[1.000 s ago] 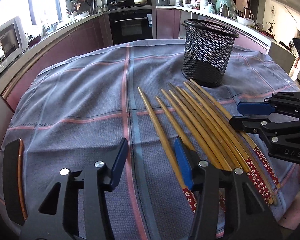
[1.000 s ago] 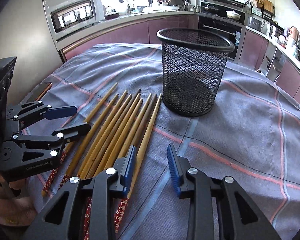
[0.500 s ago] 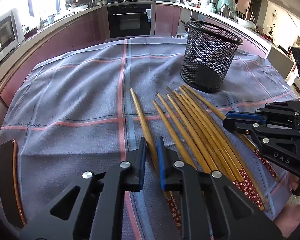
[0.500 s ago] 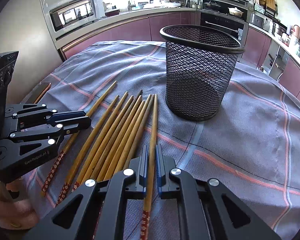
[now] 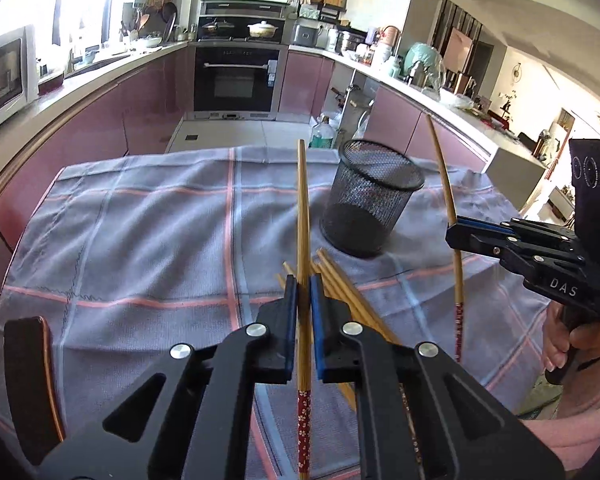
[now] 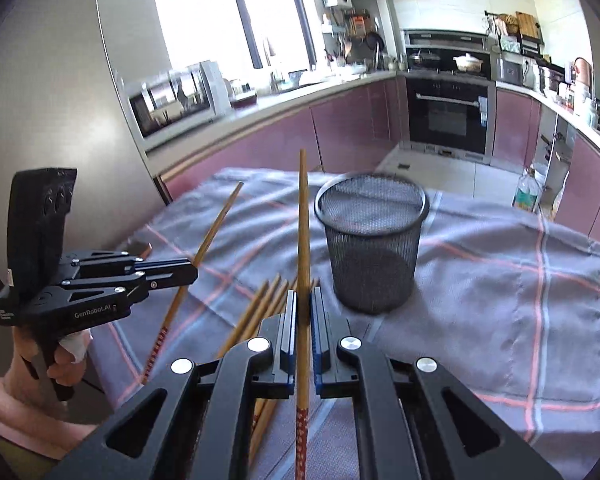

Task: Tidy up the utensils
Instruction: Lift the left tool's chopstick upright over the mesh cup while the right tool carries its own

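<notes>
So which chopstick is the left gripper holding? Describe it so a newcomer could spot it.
Start at the black mesh cup on the checked cloth. In front of it the left gripper is shut on one chopstick. Unlike the loose chopsticks lying flat, it is raised, tip toward the kitchen.

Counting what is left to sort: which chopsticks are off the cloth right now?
Two: the chopstick clamped in the left gripper and the chopstick clamped in the right gripper, both raised, tips up. The remaining chopsticks lie bunched on the cloth.
</notes>
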`<state>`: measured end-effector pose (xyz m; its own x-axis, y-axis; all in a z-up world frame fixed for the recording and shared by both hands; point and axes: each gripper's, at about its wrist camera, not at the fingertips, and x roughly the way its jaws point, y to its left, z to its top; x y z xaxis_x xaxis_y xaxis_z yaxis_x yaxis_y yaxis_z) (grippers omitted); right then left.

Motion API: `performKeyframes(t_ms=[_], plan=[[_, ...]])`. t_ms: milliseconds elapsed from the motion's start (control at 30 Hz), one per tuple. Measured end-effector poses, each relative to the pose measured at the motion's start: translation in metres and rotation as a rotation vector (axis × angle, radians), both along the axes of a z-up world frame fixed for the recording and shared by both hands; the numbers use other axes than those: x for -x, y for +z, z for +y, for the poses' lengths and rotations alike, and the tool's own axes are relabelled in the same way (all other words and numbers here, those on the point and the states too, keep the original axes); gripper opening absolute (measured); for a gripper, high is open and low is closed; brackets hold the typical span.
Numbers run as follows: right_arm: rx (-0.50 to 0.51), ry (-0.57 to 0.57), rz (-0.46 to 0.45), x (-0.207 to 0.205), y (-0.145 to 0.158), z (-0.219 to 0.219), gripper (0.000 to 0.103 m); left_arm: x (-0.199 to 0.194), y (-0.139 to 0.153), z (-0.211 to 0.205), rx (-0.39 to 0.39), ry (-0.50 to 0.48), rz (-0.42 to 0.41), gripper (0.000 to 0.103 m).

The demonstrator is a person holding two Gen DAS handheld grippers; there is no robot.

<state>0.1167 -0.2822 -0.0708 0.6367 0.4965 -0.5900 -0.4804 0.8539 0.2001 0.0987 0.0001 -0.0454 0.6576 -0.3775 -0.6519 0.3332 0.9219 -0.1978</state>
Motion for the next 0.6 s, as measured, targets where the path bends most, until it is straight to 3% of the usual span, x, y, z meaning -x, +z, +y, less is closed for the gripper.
performKeyframes(t_ms=[300, 600], plan=[[-0.073, -0.024, -0.146, -0.005, 0.05, -0.015, 0.005, 0.005, 0.077, 0.0, 0.113, -0.069, -0.158, 0.008], [-0.093, -0.044, -0.248, -0.029, 0.091, -0.019, 0.005, -0.013, 0.146, -0.012, 0.198, -0.077, -0.274, 0.008]])
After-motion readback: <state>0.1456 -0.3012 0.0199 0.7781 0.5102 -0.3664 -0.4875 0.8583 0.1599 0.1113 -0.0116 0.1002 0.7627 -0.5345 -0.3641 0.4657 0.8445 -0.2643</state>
